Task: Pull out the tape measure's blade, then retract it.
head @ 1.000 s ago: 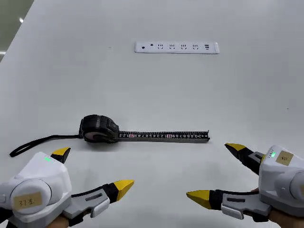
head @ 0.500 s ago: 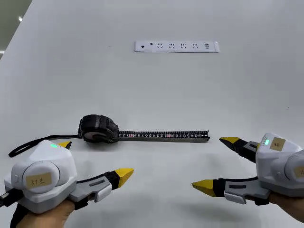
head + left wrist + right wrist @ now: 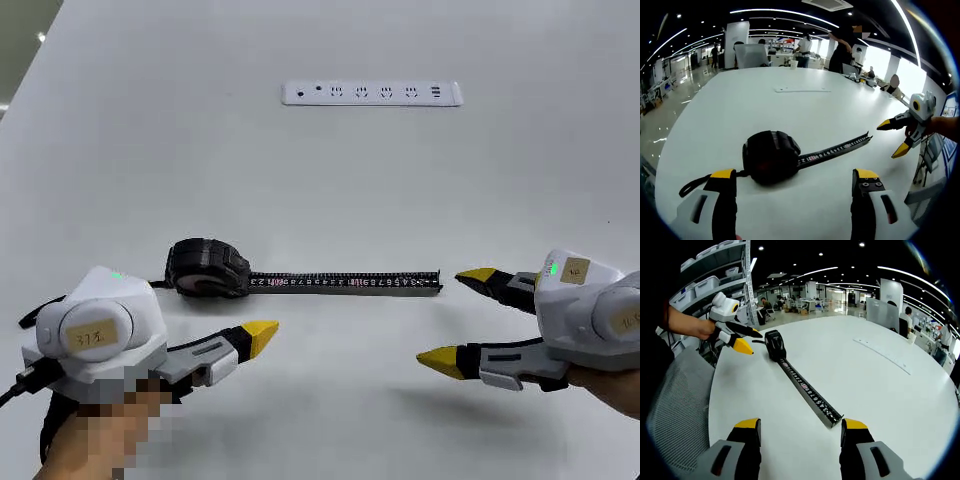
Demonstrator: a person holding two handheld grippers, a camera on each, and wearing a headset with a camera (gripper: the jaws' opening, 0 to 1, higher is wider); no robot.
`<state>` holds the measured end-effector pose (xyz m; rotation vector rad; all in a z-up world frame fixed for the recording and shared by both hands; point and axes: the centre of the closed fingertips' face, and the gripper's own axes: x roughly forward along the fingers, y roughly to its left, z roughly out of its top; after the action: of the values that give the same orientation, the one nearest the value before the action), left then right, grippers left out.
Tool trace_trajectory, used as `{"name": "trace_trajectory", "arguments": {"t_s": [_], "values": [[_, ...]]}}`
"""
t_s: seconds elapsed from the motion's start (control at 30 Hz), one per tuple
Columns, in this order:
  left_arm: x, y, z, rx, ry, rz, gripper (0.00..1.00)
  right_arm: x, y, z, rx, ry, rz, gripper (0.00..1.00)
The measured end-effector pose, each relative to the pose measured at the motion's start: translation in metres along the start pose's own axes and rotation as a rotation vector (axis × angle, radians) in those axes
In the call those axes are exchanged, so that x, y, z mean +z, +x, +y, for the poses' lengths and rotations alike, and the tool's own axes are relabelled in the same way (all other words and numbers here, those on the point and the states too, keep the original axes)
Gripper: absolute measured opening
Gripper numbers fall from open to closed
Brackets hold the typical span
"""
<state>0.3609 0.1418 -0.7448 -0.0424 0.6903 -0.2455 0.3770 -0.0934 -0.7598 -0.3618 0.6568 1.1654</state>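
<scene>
A black tape measure (image 3: 207, 268) lies on the white table with its blade (image 3: 345, 282) drawn out to the right; the blade's hook end (image 3: 436, 282) rests on the table. My left gripper (image 3: 190, 315) stands open just in front of the case, which fills the space ahead of its jaws as the tape measure (image 3: 771, 156) in the left gripper view. My right gripper (image 3: 460, 317) is open, its far jaw close to the hook end; the blade (image 3: 809, 393) runs away from its jaws toward the case (image 3: 774, 344). Nothing is held.
A white power strip (image 3: 372, 94) lies flat at the far middle of the table (image 3: 320, 180). The tape measure's black wrist strap (image 3: 40, 310) trails left from the case. An office with people, chairs and shelving surrounds the table in the gripper views.
Both grippers have moved forward toward the tape measure: the left one closer to the case, the right one up to the blade's hook end. The tape measure has not moved.
</scene>
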Motion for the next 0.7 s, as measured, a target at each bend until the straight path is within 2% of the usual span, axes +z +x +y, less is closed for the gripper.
{"name": "trace_trajectory", "arguments": {"t_s": [0.37,0.7], "values": [[0.009,0.010,0.009,0.036,-0.023,-0.003,0.87,0.000,0.006,-0.019,0.017,-0.056,0.025,0.52],[0.014,0.015,0.021,0.062,-0.071,-0.006,0.80,-0.002,0.013,-0.032,0.040,-0.125,0.062,0.38]]}}
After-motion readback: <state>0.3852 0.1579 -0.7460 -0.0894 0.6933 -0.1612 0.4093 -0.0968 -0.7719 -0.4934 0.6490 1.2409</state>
